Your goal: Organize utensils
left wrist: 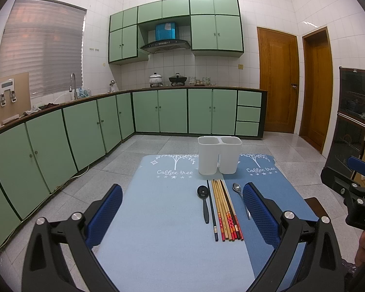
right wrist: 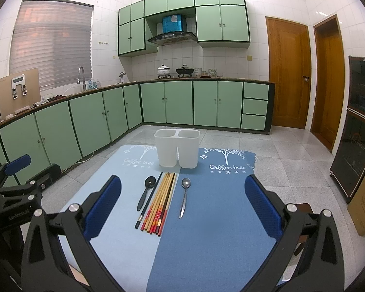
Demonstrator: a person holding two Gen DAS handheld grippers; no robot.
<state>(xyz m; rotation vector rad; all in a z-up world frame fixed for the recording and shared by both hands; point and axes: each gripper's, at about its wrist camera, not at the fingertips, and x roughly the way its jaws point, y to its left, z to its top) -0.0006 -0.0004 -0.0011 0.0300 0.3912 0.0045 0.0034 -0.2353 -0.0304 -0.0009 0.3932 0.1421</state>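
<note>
Nearest the lens, the left hand-held gripper (left wrist: 182,214) hangs above the light-blue mat (left wrist: 158,219) with its blue pads spread wide and nothing between them; the right hand-held gripper (right wrist: 182,209) is just as wide open and empty above the darker mat (right wrist: 219,219). Plenty of bare mat lies ahead of both. Between them, along the seam where the two mats meet, the utensils lie in a row: a black spoon (left wrist: 203,194), a dark chopstick (left wrist: 211,209) beside it, a tight bundle of bamboo and red-tipped chopsticks (left wrist: 227,211), then a metal spoon (right wrist: 184,194) set a little apart; in the left view a pad cuts off its handle. Beyond their tips stands the white two-compartment holder (right wrist: 177,147), upright near the mats' far edge. The table underneath is almost wholly hidden. Past it, open tiled floor (right wrist: 255,146) runs to green cabinets (right wrist: 177,102).
</note>
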